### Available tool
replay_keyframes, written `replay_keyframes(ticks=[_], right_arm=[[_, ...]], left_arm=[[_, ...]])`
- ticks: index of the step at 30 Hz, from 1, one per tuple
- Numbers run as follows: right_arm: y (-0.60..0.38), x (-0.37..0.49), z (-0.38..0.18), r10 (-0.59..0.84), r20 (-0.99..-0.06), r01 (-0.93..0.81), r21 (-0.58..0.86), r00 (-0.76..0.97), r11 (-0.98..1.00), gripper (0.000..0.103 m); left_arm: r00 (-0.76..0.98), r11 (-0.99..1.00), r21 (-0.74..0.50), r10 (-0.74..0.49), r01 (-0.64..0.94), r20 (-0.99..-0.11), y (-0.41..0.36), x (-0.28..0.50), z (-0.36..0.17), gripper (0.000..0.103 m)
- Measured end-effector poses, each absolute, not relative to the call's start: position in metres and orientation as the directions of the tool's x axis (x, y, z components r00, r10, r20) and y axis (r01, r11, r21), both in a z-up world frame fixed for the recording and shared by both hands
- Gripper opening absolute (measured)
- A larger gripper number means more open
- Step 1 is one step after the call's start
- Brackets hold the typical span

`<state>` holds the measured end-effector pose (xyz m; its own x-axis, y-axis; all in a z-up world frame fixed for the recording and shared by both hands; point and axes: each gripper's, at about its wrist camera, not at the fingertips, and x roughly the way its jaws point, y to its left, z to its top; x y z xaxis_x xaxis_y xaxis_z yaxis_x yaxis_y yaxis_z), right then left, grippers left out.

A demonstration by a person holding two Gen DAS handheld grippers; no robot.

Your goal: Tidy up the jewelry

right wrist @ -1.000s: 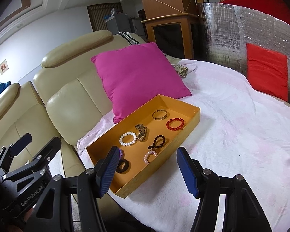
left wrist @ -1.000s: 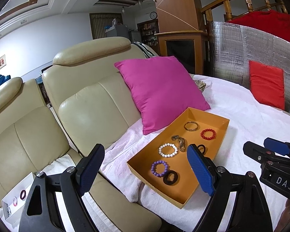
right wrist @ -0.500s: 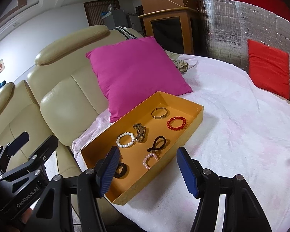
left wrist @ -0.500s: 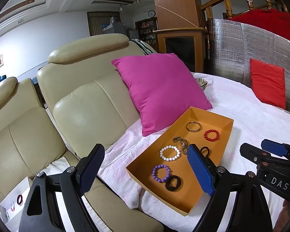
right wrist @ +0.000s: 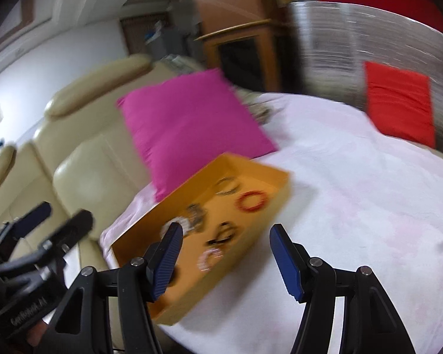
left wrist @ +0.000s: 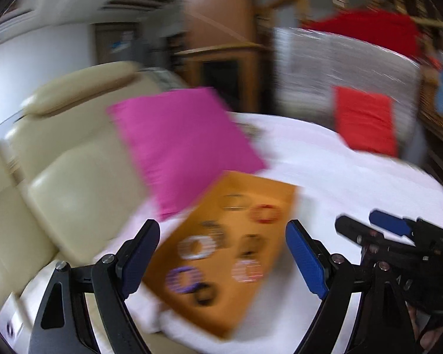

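I hold both tools above the near edge of the white cloth-covered surface (right wrist: 354, 194). Both views are smeared by motion blur, so fine detail is limited.

My left gripper (left wrist: 223, 258) is released: its two blue ribbed pads (left wrist: 305, 261) stand wide apart with nothing between them. My right gripper (right wrist: 224, 259) is likewise released and empty, its pads spread. Each tool shows at the edge of the other's view, the right one at the right of the left view and the left one at the left of the right view.

The shallow orange rectangular tray (left wrist: 280, 190) lies on the white cloth, just ahead of both grippers, its long axis running diagonally away from me. Its far end sits close to the magenta square cushion (left wrist: 180, 144), which leans against the cream leather sofa (left wrist: 71, 183).

Inside the tray, lying apart from each other:
- red bead bracelet (right wrist: 251, 200), near the far end;
- metal bangle (left wrist: 234, 201), beside it;
- white bead bracelet (left wrist: 196, 246), mid-tray;
- purple bead bracelet (left wrist: 181, 278), near end;
- black ring-shaped band (left wrist: 205, 295), touching or just beside the purple one;
- pale pink bead bracelet (left wrist: 248, 270).

A red rectangular cushion (right wrist: 398, 103) stands against the silver foil panel (right wrist: 339, 35) at the far side.
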<state>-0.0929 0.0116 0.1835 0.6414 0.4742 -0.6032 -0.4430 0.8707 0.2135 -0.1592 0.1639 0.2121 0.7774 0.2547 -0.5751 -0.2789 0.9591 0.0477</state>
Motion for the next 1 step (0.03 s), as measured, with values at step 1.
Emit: replay_keyframes(ticks=[1], right_arm=[[-0.0123, -0.086, 0.1817, 0.44, -0.601, -0.392, 0.22, 0.667, 0.893, 0.065]], left_arm=[[0.785, 0.971, 0.041, 0.214, -0.234, -0.581, 0.1455, -0.145, 0.2083, 0.09]])
